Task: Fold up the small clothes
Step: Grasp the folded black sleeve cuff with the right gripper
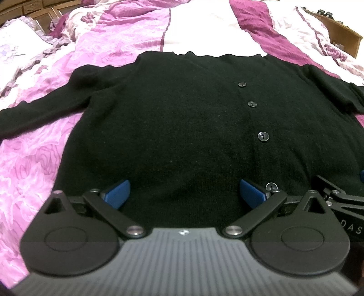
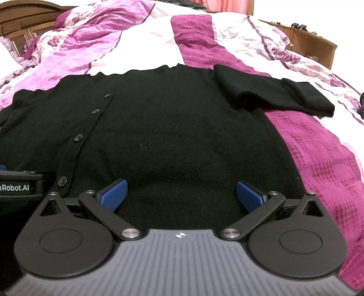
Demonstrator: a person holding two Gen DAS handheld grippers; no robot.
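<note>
A small black knit cardigan (image 1: 182, 118) lies flat on the bed, front up, with a row of dark buttons (image 1: 263, 136) down its placket. One sleeve (image 1: 41, 109) stretches out to the left; the other sleeve (image 2: 273, 91) lies folded over at the right. My left gripper (image 1: 185, 193) hovers open over the near hem, blue pads wide apart, nothing between them. My right gripper (image 2: 182, 193) is also open over the hem, right of the buttons (image 2: 79, 137). Each gripper's body shows at the edge of the other's view: the right gripper (image 1: 336, 195), the left gripper (image 2: 20, 182).
The bedspread (image 1: 34, 164) is pink, white and magenta with a rose pattern, rumpled toward the far side. A wooden headboard (image 2: 22, 20) stands at the far left and a wooden bed frame edge (image 2: 311, 43) at the far right.
</note>
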